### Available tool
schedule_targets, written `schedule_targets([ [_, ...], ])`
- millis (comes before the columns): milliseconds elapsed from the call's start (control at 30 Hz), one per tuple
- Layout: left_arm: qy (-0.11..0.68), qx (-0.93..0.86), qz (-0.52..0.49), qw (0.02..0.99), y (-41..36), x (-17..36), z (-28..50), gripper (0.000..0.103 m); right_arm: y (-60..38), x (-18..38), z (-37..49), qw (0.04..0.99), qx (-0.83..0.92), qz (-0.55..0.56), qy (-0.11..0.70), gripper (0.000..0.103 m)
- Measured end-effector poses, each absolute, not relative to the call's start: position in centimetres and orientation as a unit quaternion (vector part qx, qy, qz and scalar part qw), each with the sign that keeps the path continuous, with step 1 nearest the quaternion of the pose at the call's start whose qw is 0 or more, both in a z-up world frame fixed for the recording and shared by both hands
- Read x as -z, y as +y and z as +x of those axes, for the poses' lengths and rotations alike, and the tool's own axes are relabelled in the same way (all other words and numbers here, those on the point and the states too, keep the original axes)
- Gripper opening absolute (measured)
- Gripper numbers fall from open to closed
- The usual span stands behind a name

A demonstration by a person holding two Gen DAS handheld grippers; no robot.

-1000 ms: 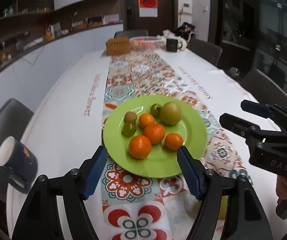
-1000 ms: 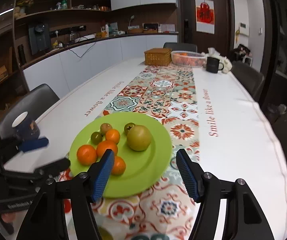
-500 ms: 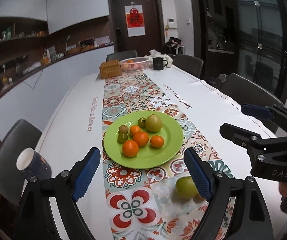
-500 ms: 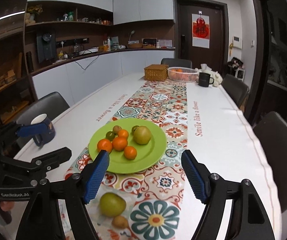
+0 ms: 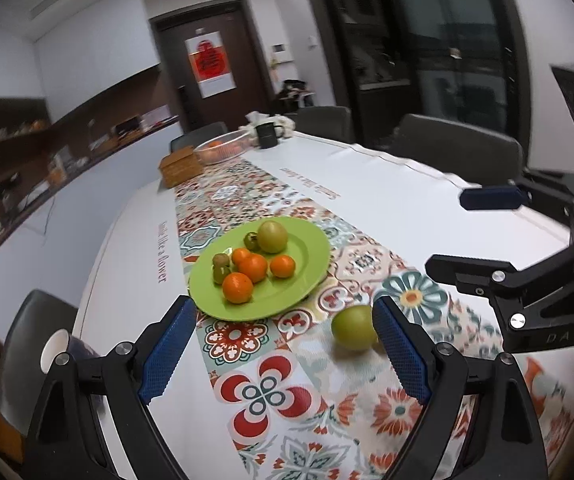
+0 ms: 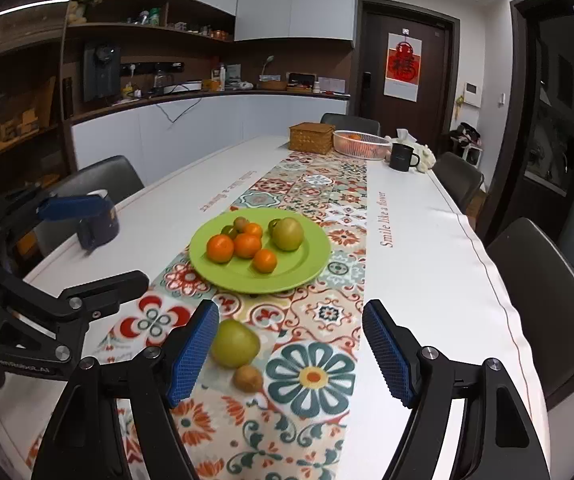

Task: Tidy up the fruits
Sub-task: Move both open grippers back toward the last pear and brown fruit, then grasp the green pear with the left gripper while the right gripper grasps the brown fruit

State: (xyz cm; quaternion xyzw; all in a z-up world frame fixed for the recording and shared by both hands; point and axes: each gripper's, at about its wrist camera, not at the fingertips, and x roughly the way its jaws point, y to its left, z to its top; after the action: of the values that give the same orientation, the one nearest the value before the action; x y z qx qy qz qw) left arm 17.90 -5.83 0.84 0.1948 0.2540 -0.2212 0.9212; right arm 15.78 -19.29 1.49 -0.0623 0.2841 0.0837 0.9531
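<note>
A green plate (image 5: 307,276) (image 6: 315,256) on the patterned table runner holds several oranges (image 5: 238,288) (image 6: 220,249), small kiwis and a green apple (image 5: 272,236) (image 6: 287,234). A second green apple (image 5: 353,327) (image 6: 234,343) lies on the runner in front of the plate, with a small brown kiwi (image 6: 248,378) beside it. My left gripper (image 5: 283,354) is open and empty, held back from the plate. My right gripper (image 6: 290,354) is open and empty; the loose apple sits by its left finger (image 6: 193,354).
A dark blue mug (image 6: 101,222) (image 5: 57,350) stands at the table's left edge. At the far end are a wicker box (image 6: 311,137), a white fruit basket (image 6: 361,143) and a black mug (image 6: 403,157). Dark chairs surround the table.
Both grippers have pulled back and up from the plate. The loose green apple and small kiwi have come into view in front of the plate.
</note>
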Motion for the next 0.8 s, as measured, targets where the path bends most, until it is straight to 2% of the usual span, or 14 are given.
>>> schedule_targets([
  [367,0.271,0.301,0.248,0.88,-6.6,2.1,18.4,0.09,-17.7,2.1,15.5,0.935,-0.104,-0.071,0.331,0.074],
  [467,0.283,0.323,0.254,0.867,-7.0,3.3,19.1,0.09,-17.7,3.5,16.3,0.925,-0.116,-0.062,0.358,0.068],
  [533,0.294,0.334,0.258,0.858,-7.3,4.3,19.8,0.089,-17.6,4.6,16.9,0.918,-0.122,-0.061,0.374,0.061],
  [800,0.336,0.366,0.239,0.834,-8.1,6.7,22.6,0.084,-17.6,7.6,19.2,0.898,-0.139,-0.049,0.414,0.049],
])
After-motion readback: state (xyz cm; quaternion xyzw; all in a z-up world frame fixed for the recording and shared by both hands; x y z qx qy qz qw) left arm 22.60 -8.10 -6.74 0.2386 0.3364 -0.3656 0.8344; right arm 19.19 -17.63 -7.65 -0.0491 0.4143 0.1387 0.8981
